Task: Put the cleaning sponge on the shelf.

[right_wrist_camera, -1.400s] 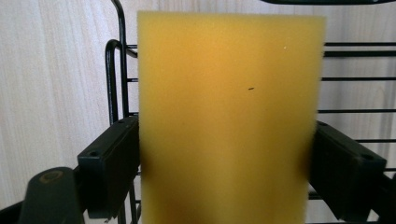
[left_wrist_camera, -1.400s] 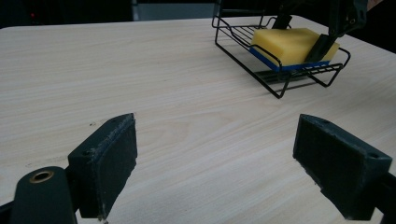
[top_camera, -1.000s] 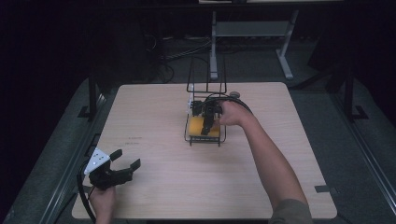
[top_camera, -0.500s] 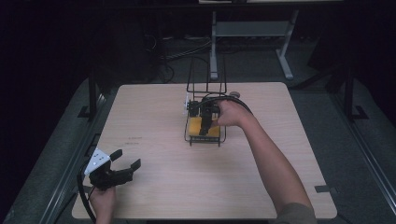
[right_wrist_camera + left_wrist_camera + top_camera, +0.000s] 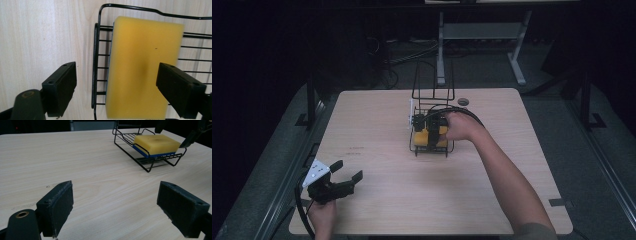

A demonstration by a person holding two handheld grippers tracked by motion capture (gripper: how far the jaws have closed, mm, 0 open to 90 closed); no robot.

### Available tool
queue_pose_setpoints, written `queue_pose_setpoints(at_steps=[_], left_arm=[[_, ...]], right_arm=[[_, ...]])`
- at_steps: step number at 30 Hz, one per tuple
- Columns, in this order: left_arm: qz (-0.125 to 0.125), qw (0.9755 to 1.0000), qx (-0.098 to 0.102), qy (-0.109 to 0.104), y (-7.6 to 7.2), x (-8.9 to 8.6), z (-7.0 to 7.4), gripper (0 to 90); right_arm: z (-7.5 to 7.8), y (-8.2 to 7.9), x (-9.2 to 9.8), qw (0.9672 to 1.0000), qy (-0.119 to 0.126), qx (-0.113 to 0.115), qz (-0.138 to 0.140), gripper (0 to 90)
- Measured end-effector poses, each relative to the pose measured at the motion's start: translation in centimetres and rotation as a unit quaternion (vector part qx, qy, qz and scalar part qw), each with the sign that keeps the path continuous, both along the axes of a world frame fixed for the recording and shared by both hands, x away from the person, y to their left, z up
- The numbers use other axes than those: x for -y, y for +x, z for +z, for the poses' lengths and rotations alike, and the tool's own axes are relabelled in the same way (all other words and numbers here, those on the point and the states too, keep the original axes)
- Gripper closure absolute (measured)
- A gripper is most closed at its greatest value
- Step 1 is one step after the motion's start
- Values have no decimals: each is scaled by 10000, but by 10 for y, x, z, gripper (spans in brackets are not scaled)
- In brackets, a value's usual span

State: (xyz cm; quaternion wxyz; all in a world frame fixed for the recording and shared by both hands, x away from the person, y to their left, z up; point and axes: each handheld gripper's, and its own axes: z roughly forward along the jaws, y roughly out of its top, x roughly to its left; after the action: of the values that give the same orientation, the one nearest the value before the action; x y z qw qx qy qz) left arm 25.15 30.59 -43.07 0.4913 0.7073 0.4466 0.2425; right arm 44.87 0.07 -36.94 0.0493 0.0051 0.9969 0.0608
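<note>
Hovering open-jawed, right tool (image 5: 116, 90) above unlabelled yellow sponge (image 5: 143, 67) in wire rack (image 5: 96, 62).

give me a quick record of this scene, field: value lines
surface: wooden table
rack: black wire rack, near table middle
sponge: yellow sponge with blue underside, lying flat in the rack
right gripper: right gripper above the sponge, fingers open, one outside the rack wall, not touching sponge
left gripper: left gripper open, at near left table edge, apart from rack
</note>
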Motion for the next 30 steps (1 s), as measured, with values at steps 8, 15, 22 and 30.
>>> queue_pose_setpoints(at_steps=[8, 15, 22, 30], left_arm=[[13, 10000, 15, -16, -1, 0, 0, 130], [18, 10000, 4, -15, -1, 1, 0, 130], [27, 10000, 3, -16, -1, 1, 0, 130], [35, 10000, -12, -11, -2, 2, 0, 130]], right_arm=[[3, -10, -1, 10000, 29, 4, 34, 166], [0, -17, 1, 10000, 16, -61, 39, 166], [-1, -24, 2, 9999, 66, -82, 64, 167], [-3, -30, 7, 9999, 27, -68, 87, 167]])
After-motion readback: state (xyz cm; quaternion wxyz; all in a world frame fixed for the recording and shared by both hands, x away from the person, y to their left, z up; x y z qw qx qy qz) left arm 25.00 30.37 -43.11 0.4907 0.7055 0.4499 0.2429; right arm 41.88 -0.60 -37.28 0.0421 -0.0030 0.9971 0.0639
